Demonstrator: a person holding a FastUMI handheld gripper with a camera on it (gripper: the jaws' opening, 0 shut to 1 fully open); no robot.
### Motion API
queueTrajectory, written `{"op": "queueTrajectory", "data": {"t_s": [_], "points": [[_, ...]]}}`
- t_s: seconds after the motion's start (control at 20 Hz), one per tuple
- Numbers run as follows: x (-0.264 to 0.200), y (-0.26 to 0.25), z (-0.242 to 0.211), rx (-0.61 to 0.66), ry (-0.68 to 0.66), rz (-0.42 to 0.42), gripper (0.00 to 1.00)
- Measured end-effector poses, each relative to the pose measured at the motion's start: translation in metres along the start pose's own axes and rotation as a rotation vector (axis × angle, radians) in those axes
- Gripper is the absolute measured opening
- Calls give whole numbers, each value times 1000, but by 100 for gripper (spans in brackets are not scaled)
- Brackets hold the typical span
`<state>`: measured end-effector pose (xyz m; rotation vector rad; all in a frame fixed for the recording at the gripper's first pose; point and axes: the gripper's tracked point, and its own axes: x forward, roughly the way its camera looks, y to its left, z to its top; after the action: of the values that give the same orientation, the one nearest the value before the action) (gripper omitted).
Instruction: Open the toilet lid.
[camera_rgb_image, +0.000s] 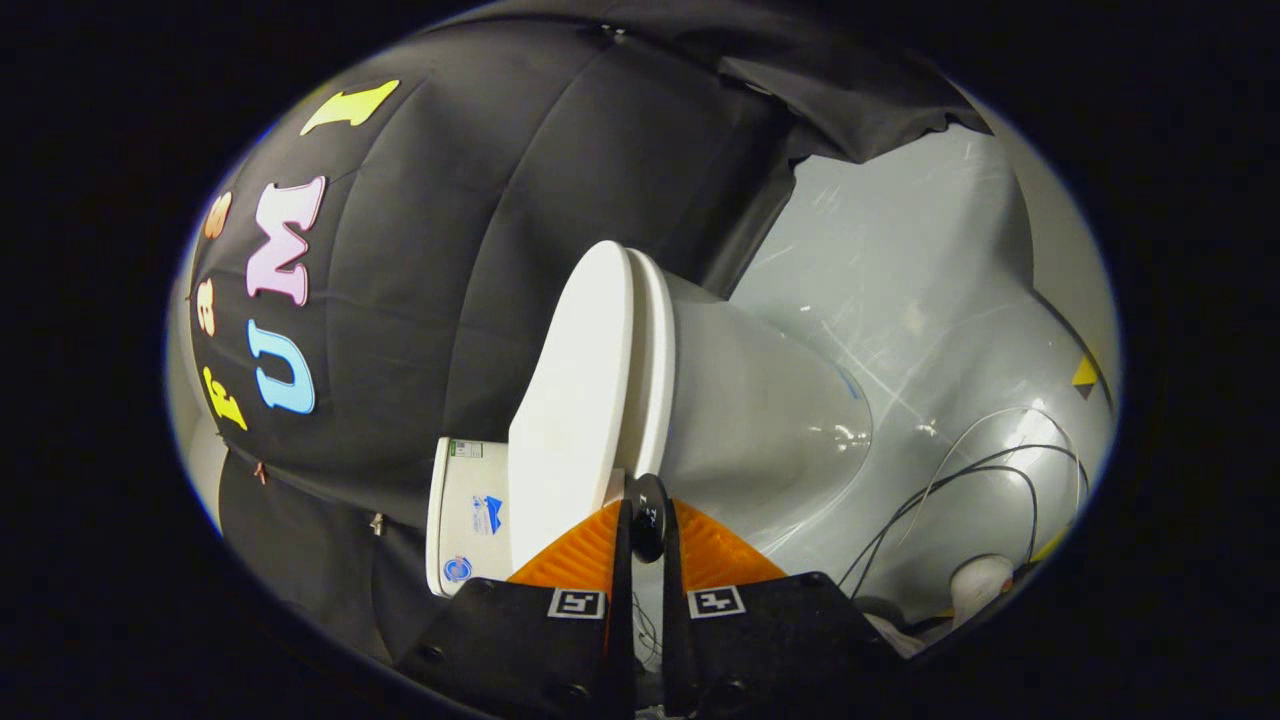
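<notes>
Item: tool (646, 520), fingers nearly closed, pinching small dark knob (648, 515) at toilet lid (570, 400) edge; advice: keep grip firm, swing along hinge arc.

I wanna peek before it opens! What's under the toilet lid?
Right under the toilet lid is the white seat, then the bowl. The lid covers the bowl's inside. The gripper has pinched a small black knob at the lid's edge.

Toilet (760, 400) just ahead of tool (647, 520), lid (575, 400) down on seat (655, 350), cables (980, 490) beside the bowl.
</notes>
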<state>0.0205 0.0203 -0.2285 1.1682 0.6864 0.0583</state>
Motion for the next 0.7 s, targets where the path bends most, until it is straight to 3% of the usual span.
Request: {"op": "queueTrajectory", "data": {"t_s": [0.15, 0.2, 0.7], "points": [[2, 1, 9, 65, -20, 35, 15], [0, 1, 2, 70, -10, 35, 5], [-10, 28, 4, -114, -54, -17, 5]]}}
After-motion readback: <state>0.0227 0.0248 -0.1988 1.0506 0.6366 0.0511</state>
